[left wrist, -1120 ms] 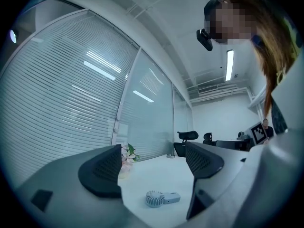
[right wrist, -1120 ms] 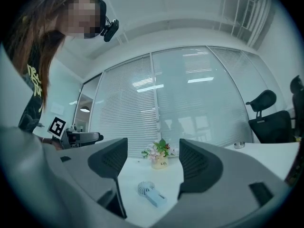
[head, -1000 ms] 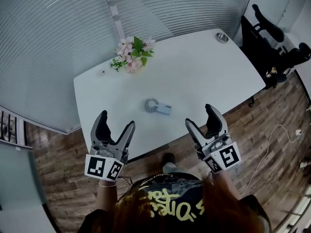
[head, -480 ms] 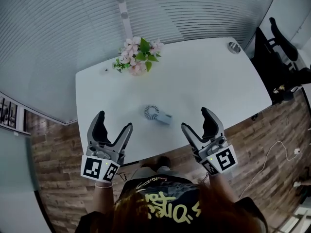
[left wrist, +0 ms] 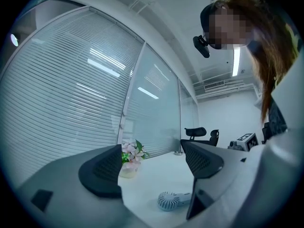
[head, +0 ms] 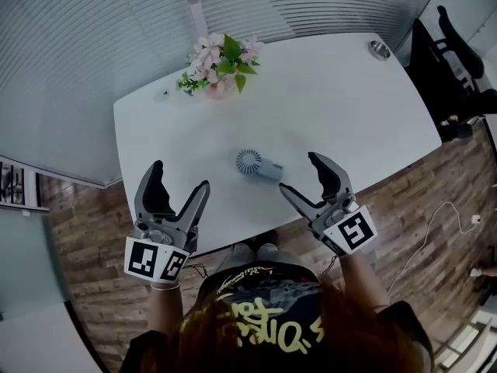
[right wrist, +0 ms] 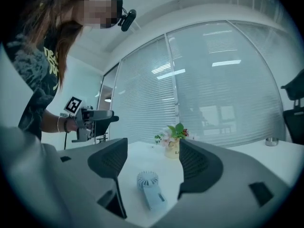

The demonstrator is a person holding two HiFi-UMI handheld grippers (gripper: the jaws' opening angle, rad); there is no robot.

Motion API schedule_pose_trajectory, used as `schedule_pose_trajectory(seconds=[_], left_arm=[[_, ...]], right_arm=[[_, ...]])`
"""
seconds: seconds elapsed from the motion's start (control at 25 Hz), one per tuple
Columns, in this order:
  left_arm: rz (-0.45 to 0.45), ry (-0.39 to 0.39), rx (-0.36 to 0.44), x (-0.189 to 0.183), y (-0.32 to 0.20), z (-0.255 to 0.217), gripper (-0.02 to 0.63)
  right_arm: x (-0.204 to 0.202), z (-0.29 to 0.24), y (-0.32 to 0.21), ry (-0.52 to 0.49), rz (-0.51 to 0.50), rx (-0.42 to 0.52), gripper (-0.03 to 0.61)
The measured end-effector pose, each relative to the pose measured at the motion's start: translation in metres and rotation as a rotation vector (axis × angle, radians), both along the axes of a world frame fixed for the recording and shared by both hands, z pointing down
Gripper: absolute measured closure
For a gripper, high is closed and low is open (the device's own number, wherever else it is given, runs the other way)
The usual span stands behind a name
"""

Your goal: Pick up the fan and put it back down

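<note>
Handheld fan (head: 257,164), pale plastic with a round grille, lying flat mid-frame on smooth white table (head: 342,107), bare surface around. Left gripper (head: 180,176) and right gripper (head: 299,173) gaping, empty, at near edge. Flower pot (head: 220,84), perhaps ceramic, upper centre.

The left gripper's (left wrist: 151,167) fingers (left wrist: 202,159) hide the fan's (left wrist: 169,201) handle end.

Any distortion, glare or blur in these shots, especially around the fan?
Head view: fisheye bows the table edges, fan sharp. Left gripper view: blinds curve, bright reflections streak the glass, corners dark. Right gripper view: fan clear, corners vignetted black.
</note>
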State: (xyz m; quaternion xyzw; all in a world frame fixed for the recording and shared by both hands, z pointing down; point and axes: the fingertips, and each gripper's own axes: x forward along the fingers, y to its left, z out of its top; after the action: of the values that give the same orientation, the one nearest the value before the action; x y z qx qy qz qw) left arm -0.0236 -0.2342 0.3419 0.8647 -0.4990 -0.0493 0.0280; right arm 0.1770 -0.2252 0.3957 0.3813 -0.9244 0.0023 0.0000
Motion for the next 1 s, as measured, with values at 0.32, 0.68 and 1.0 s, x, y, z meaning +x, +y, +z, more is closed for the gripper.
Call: schedule_pose_trajectory(seconds=[0.32,0.68,1.0], left_arm=[[-0.001,-0.004,-0.027,-0.014,-0.003,0.009,0.198],[-0.041,0.001,-0.03,-0.034,0.005,0.01,0.198],[-0.073,-0.007,-0.01,-0.049,0.009,0.002,0.199]], right_arm=[[-0.032,0.08,-0.023,0.178,-0.134,-0.156,0.256],[-0.049,0.146,-0.039,0.356,-0.226,-0.272,0.256],[-0.056,0.176,-0.046,0.504,-0.256,-0.343,0.256]])
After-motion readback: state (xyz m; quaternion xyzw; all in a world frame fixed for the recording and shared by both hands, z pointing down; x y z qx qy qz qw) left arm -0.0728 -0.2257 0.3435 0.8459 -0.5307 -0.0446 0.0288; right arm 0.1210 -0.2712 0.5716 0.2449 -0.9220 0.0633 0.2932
